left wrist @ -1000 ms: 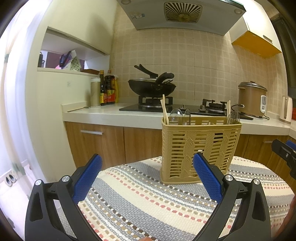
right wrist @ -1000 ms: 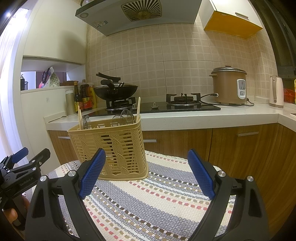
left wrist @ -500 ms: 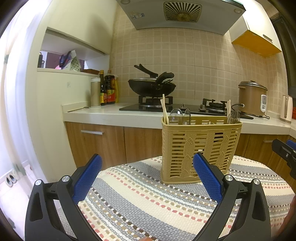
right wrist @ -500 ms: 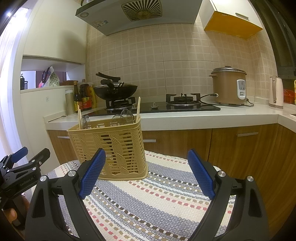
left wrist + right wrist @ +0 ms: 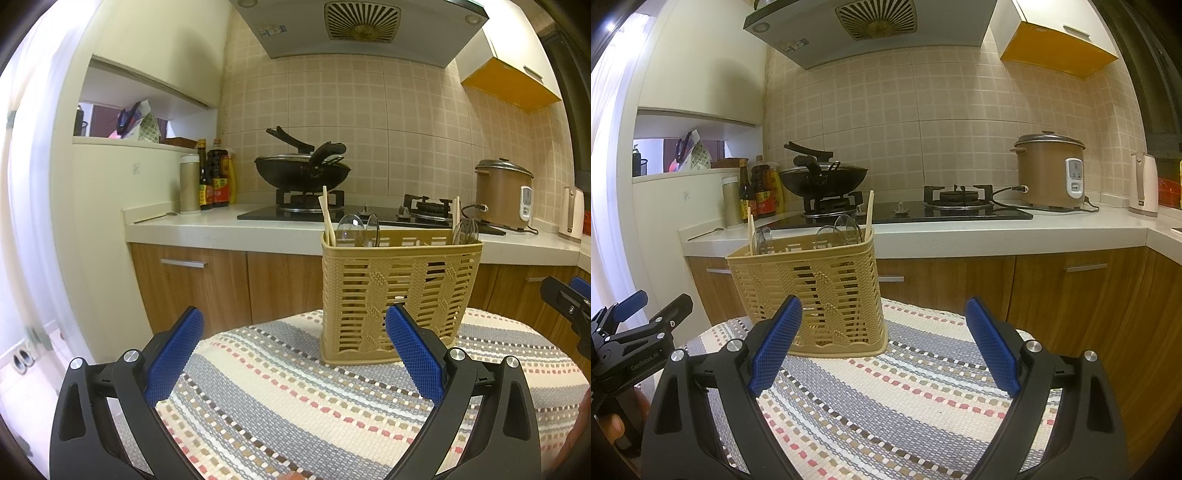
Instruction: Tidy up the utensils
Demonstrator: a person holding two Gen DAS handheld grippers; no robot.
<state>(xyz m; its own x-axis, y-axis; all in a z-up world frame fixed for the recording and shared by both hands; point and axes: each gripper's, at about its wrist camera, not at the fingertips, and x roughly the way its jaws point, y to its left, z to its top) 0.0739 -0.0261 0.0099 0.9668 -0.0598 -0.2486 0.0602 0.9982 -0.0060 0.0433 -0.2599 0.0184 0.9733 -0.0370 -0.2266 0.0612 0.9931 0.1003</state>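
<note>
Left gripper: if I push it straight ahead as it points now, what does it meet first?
Probably nothing on the table: the left gripper is open and aimed left of the basket, over the cloth. Only its right finger might clip the basket's near left corner; depth is unclear.

Almost nothing has changed for you: both sets of fingers stand as wide apart as before. Only your left gripper [image 5: 294,349] has eased a touch, so the basket [image 5: 400,295] sits marginally lower in its view.
</note>
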